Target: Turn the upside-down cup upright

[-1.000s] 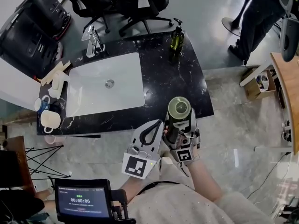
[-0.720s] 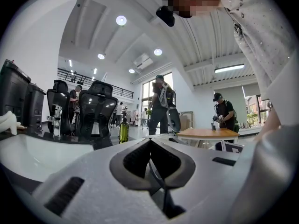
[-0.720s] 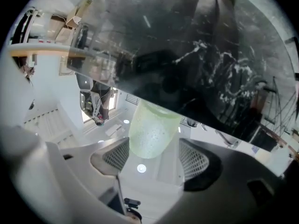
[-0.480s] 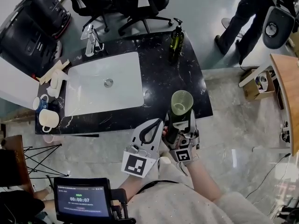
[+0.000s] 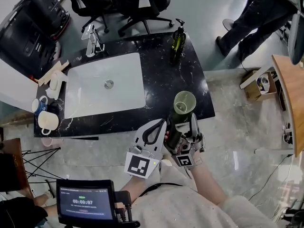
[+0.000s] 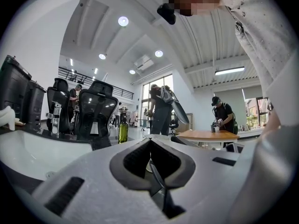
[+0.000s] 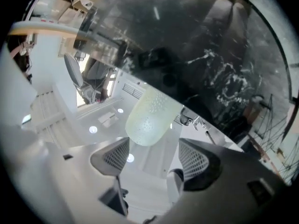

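A pale green translucent cup hangs over the near right corner of the black marble counter, with my right gripper shut on it from the near side. Its round end faces the head camera, ringed with a darker middle. I cannot tell mouth from base. The right gripper view is upside down, counter at the top. There the dotted cup points its rounded end down between the two jaw pads. My left gripper sits just left of the right one, shut and empty, below the counter's front edge.
A white sink with a tap fills the counter's left half. A dark green pump bottle stands at the back right, and mugs cluster at the left end. Office chairs stand behind; a person stands beyond the counter at the right.
The right gripper has carried the cup a little farther over the counter, and the cup's visible end has turned. The left gripper has hardly moved. The person at the back right has shifted.
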The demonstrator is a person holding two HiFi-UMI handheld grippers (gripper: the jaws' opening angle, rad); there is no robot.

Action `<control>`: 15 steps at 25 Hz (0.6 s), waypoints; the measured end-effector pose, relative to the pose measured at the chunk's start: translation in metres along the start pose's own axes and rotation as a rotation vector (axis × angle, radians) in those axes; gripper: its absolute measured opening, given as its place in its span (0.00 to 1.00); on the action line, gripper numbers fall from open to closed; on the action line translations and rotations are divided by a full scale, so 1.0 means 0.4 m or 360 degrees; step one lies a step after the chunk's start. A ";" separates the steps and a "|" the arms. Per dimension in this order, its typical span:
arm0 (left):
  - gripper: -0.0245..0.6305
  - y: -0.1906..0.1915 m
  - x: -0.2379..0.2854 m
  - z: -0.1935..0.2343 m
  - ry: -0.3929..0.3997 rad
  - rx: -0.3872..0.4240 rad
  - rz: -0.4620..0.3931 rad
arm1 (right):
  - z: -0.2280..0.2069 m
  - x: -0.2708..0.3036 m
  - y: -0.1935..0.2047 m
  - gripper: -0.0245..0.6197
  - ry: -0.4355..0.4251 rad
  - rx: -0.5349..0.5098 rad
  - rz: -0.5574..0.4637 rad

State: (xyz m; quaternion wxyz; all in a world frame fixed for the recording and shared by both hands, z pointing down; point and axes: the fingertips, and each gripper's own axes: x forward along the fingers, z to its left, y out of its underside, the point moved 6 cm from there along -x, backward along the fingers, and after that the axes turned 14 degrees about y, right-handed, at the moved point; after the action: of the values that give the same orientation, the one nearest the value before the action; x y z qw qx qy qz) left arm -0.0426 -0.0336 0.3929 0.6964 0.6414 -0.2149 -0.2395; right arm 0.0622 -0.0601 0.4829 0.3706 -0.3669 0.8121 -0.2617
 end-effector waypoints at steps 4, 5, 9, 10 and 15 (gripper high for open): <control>0.05 0.005 0.001 -0.002 0.0017 0.0017 -0.0008 | 0.018 -0.002 0.041 0.52 0.0169 -0.0364 0.0117; 0.05 0.005 0.002 -0.002 0.0022 0.0023 -0.0011 | 0.023 -0.005 0.050 0.52 0.0218 -0.0465 0.0139; 0.05 0.007 0.005 0.000 0.0039 0.0023 -0.0021 | 0.050 -0.009 0.099 0.52 0.0470 -0.0995 0.0242; 0.05 0.008 0.006 0.001 0.0041 0.0020 -0.0024 | 0.059 -0.011 0.109 0.47 0.0556 -0.1157 0.0254; 0.05 0.015 0.017 -0.003 0.0067 0.0003 -0.0022 | 0.111 -0.020 0.135 0.07 0.0998 -0.2064 0.0195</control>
State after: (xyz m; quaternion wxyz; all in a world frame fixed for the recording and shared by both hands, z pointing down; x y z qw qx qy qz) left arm -0.0359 -0.0364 0.3989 0.6986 0.6483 -0.1961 -0.2306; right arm 0.0794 -0.0286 0.4225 -0.1581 -0.3745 0.8912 0.2012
